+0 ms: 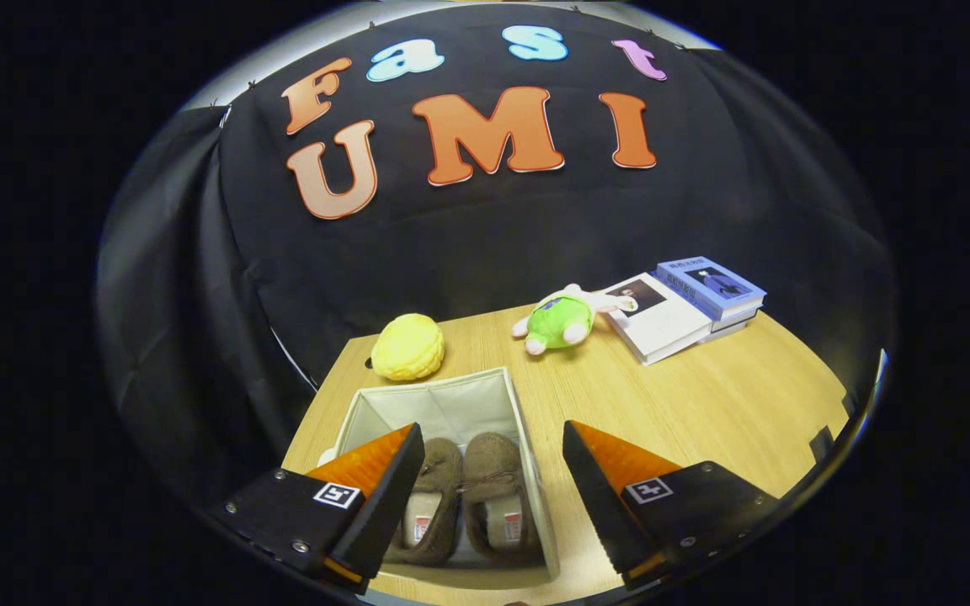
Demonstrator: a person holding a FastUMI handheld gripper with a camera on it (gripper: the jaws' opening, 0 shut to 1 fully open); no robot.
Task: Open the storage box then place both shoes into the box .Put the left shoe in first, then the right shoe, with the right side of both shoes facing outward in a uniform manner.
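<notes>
- Wooden table (704,396) is backed by black cloth.
- Storage box (485,396) is open; two shoes (468,497) are seen side by side inside.
- Gripper (493,454) is spread wide, empty, above the box; shoes lie between the fingers.

Wooden table (704,404) with box (451,408), yellow ball (407,346), plush toy (561,321), books (683,307).

I see both shoes (468,497) side by side in box (434,404), near left on surface (704,404); bun (407,346) behind it, plush (561,320) & books (687,307) far right.
</notes>
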